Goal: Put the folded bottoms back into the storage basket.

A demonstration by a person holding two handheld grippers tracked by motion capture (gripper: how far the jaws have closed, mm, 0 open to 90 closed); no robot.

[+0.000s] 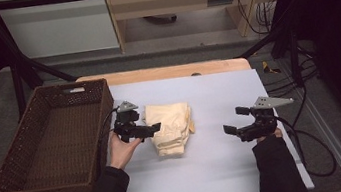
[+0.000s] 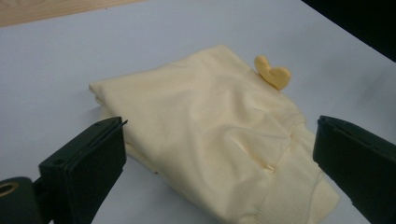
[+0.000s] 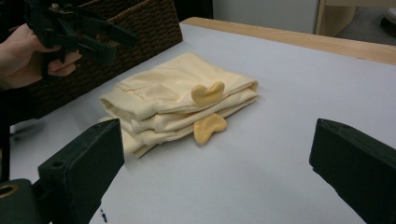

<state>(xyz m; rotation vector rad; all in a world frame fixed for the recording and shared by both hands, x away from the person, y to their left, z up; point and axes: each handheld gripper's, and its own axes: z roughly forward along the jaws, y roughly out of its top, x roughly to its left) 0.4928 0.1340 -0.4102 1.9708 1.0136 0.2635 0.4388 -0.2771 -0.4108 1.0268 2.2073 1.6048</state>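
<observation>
One folded yellow garment (image 1: 170, 128) lies mid-mat with bare grey mat (image 1: 229, 168) around it, and one wicker basket (image 1: 54, 142) stands at the table's left edge. The left gripper (image 1: 149, 129) hovers, jaws wide, at the garment's left edge. The right gripper (image 1: 236, 120), also wide, holds nothing, well apart.

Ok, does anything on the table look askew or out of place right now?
Nothing stands out. The folded pale yellow garment lies neatly on the grey mat beside the upright dark wicker basket. Both the left claw and right claw are open, touching nothing.
</observation>
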